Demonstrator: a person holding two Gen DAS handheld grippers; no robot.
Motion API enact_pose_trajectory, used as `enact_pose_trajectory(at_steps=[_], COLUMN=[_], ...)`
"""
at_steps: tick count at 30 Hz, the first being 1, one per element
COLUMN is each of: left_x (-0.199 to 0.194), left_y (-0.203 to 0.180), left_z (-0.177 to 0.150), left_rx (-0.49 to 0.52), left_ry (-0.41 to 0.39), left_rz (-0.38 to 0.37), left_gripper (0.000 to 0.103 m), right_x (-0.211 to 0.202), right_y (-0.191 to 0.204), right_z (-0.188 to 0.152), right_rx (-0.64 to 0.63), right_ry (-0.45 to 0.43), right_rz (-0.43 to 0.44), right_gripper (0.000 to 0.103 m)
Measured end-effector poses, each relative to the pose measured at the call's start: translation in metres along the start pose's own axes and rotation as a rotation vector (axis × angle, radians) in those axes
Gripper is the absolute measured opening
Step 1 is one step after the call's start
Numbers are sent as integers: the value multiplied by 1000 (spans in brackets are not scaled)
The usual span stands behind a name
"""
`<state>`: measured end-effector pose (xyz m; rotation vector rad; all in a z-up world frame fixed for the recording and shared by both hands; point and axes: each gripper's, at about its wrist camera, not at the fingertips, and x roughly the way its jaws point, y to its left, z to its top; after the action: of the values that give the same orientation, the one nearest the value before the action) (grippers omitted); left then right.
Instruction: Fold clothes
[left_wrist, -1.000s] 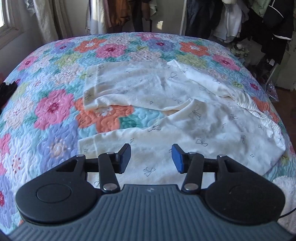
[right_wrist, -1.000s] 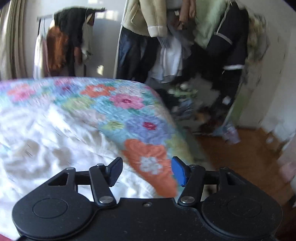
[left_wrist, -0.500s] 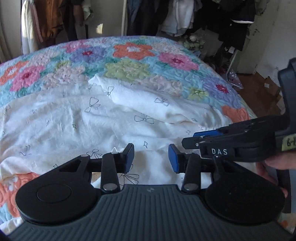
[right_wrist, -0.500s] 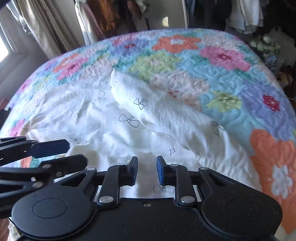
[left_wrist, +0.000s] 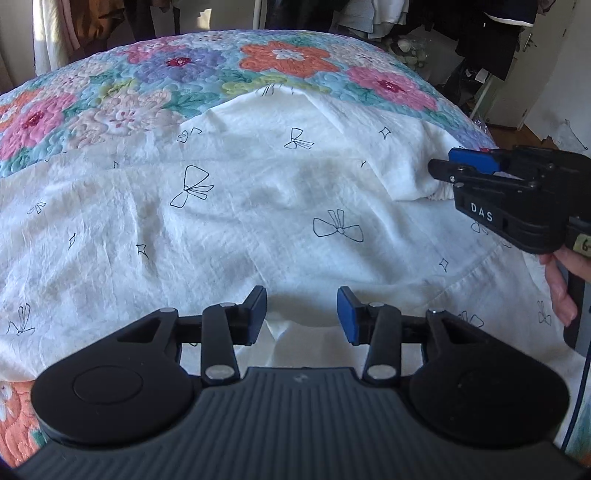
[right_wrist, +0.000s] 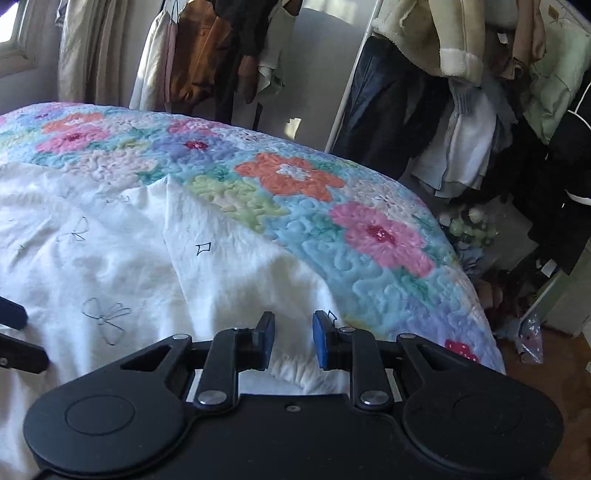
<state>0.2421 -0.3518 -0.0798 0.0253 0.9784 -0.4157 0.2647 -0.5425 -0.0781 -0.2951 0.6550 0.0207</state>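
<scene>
Floral quilt (left_wrist: 110, 110) covers the bed & serves as the folding surface; white garment w/ bow print (left_wrist: 258, 206) lies spread on it, wrinkled, far edge folded over near the quilt's middle.

Left gripper (left_wrist: 301, 314) sits low over the near part of the cloth, angled down; jaws partly open, a raised crease betw. them but pads not pressing it, so nothing held; prob. lining up to pinch that edge.

Further right, right gripper (right_wrist: 293, 341) is at the garment's gathered end, close to the bed's side; its jaws have just been closing & stand narrow, bunched cloth betw. the pads; can't tell if it's actually clamped. A hand (left_wrist: 561, 280) holds its handle.
</scene>
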Motion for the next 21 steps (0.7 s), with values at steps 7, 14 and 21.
enact_pose_trajectory(at_steps=[7,14,21], left_x=[-4,-2,-4], left_y=[4,3,12], left_z=[-11,-10,-11], left_rx=[14,11,-35], left_ry=[18,-2,-18], left_rz=[-9,-15,-6], left_gripper=[47,47,49], right_x=[-16,-6,5], right_y=[-1,29,-9], right_z=[-9,-26,-9], right_rx=[-31,-382,-159], right_ry=[-30,-35,-83], right_rz=[28,-104,-73], right_gripper=[34,48,17])
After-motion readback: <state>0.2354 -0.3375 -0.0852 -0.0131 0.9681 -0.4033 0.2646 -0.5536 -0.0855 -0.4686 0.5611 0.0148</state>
